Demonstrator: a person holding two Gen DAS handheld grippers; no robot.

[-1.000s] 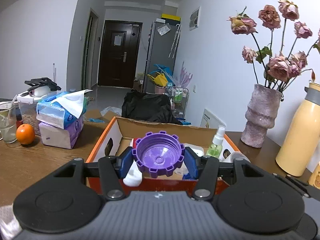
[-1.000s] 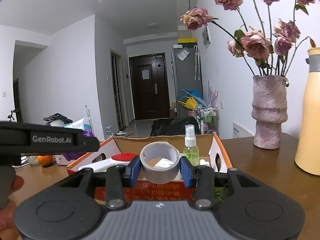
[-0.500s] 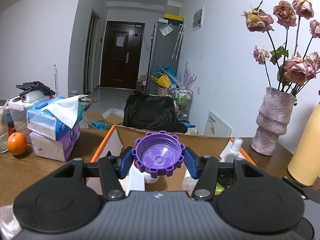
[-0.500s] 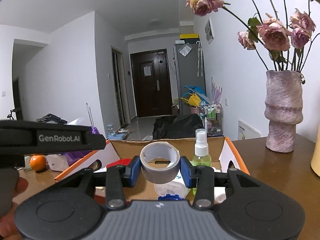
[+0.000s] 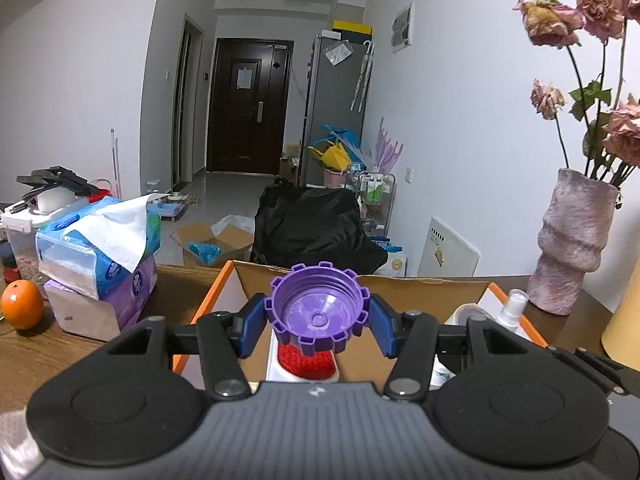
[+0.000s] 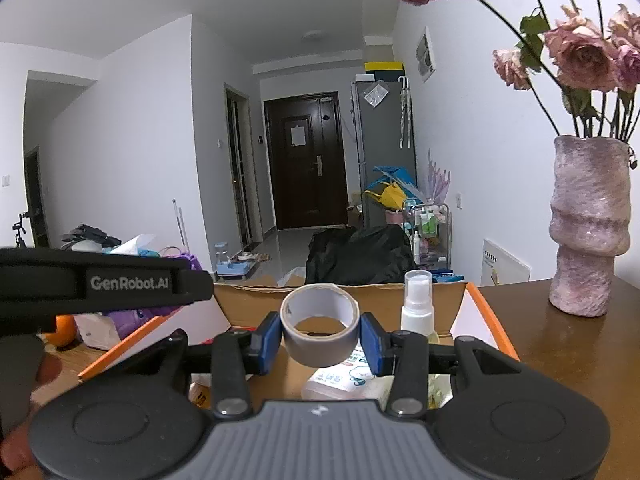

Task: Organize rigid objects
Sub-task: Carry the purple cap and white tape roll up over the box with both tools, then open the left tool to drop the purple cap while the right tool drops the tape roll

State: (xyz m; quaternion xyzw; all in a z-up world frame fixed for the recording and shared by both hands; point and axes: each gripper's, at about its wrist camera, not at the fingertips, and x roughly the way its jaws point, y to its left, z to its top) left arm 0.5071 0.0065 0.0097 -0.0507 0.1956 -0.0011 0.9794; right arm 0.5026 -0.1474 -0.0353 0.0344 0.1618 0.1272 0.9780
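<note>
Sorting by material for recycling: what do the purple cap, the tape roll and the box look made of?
Purple cap: moulded plastic, glossy and slightly translucent, with a notched rim. Tape roll: grey, matte tape, probably cloth or duct tape, on a brown core that looks like cardboard. Box: cardboard, raw brown edge, orange outside.

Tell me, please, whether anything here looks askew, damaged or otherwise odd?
Mostly the pink roses in the mottled pink vase: their heads droop and look dried out. A white tissue hangs loose from the blue tissue pack. Both grips look square: purple notched cap, grey tape roll.
</note>
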